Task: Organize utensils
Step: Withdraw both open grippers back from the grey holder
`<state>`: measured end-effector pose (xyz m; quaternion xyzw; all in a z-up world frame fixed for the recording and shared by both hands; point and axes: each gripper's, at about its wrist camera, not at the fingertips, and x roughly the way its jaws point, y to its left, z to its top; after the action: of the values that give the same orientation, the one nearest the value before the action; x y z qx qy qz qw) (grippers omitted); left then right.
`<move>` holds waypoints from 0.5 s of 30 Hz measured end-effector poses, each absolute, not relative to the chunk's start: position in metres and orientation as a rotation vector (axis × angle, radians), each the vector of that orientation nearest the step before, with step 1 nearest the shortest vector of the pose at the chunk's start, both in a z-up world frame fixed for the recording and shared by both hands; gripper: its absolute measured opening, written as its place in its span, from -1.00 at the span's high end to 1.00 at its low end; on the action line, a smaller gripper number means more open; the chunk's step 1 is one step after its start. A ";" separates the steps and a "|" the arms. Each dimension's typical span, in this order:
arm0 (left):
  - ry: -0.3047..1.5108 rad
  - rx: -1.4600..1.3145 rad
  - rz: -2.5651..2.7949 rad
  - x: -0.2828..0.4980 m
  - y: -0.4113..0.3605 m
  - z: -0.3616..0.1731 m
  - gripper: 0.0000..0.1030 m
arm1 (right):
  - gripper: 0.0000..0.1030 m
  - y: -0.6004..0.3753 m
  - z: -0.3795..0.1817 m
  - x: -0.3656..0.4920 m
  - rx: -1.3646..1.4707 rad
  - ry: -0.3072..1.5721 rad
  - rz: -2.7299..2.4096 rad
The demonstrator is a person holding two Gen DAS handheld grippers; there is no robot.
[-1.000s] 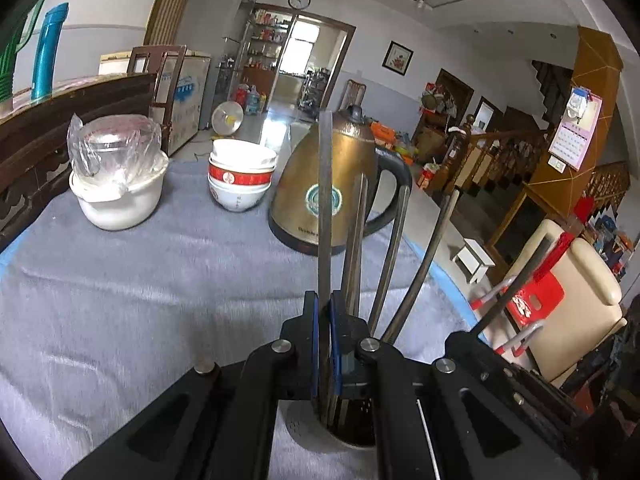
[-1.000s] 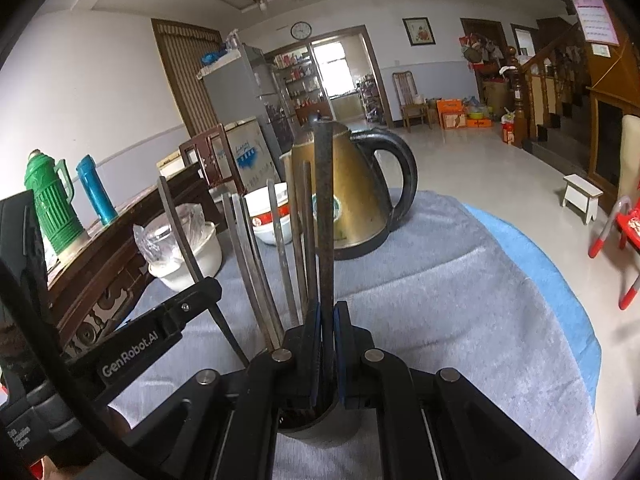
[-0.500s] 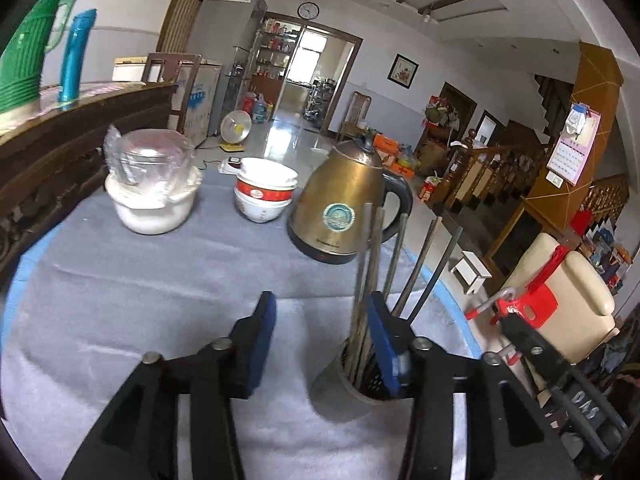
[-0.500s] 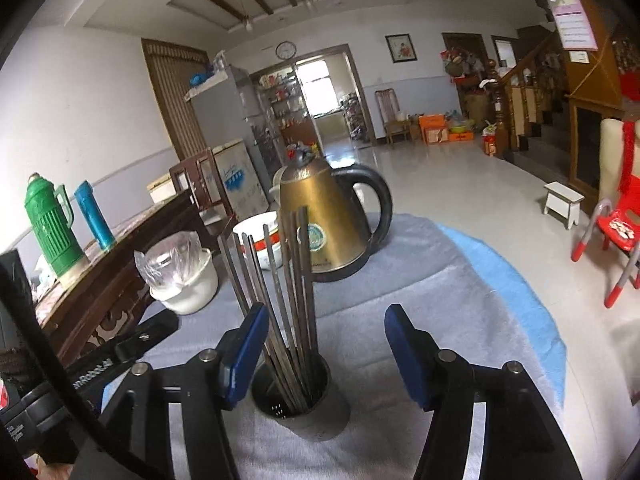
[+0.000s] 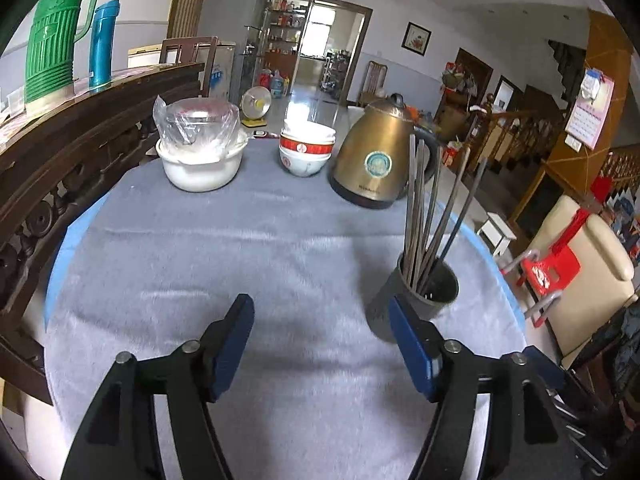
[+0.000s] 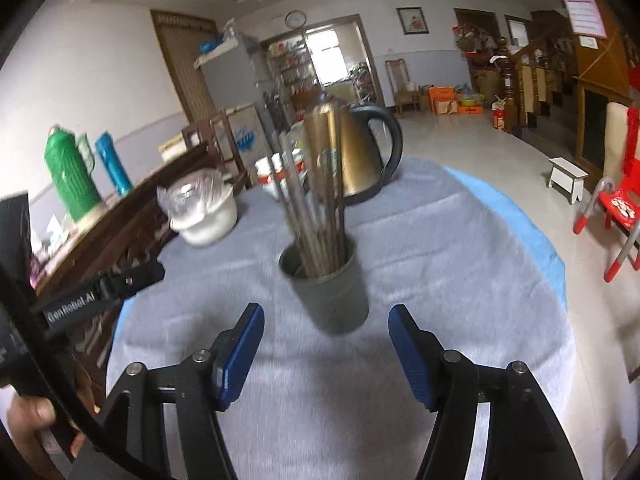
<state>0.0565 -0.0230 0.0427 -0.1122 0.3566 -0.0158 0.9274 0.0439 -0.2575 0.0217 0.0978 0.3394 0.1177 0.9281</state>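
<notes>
A grey cup (image 5: 414,300) holding several metal chopsticks (image 5: 424,208) stands upright on the grey cloth. In the left wrist view it is just ahead of my right finger. My left gripper (image 5: 322,344) is open and empty, pulled back from the cup. In the right wrist view the cup (image 6: 330,288) with its chopsticks (image 6: 316,208) stands centred ahead of my right gripper (image 6: 326,344), which is open and empty. The left gripper's arm (image 6: 100,292) shows at the left of that view.
A gold kettle (image 5: 374,160), stacked red-and-white bowls (image 5: 306,152) and a white pot with a plastic-wrapped bowl (image 5: 200,152) stand at the table's far side. A dark wooden rail (image 5: 80,152) runs along the left. A red chair (image 5: 550,268) stands right of the table edge.
Both grippers were shut on chopsticks standing in the cup; they opened, let go, and drew back from the cup. The chopsticks now stay in the cup.
</notes>
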 end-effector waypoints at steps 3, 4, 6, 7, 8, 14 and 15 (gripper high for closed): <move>0.740 -0.193 -0.035 0.048 -0.025 0.044 -0.51 | -0.35 -0.251 0.017 0.036 0.186 0.706 0.240; 0.744 -0.182 -0.031 0.045 -0.025 0.043 -0.52 | -0.41 -0.249 0.016 0.036 0.186 0.711 0.244; 0.751 -0.168 -0.021 0.041 -0.024 0.042 -0.56 | -0.42 -0.245 0.013 0.033 0.173 0.722 0.247; 0.754 -0.167 -0.022 0.041 -0.023 0.041 -0.56 | -0.42 -0.245 0.013 0.032 0.170 0.726 0.247; 0.761 -0.165 -0.018 0.040 -0.022 0.039 -0.56 | -0.42 -0.242 0.013 0.033 0.170 0.728 0.248; 0.824 -0.115 0.056 0.040 -0.018 0.025 -0.56 | -0.43 -0.237 0.005 0.031 0.153 0.774 0.258; 0.830 -0.107 0.070 0.039 -0.019 0.023 -0.56 | -0.43 -0.237 0.005 0.031 0.149 0.778 0.259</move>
<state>0.0390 -0.0192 0.0234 -0.0519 0.4027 0.0339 0.9132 0.0311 -0.2370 0.0048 0.0725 0.3777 0.1258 0.9145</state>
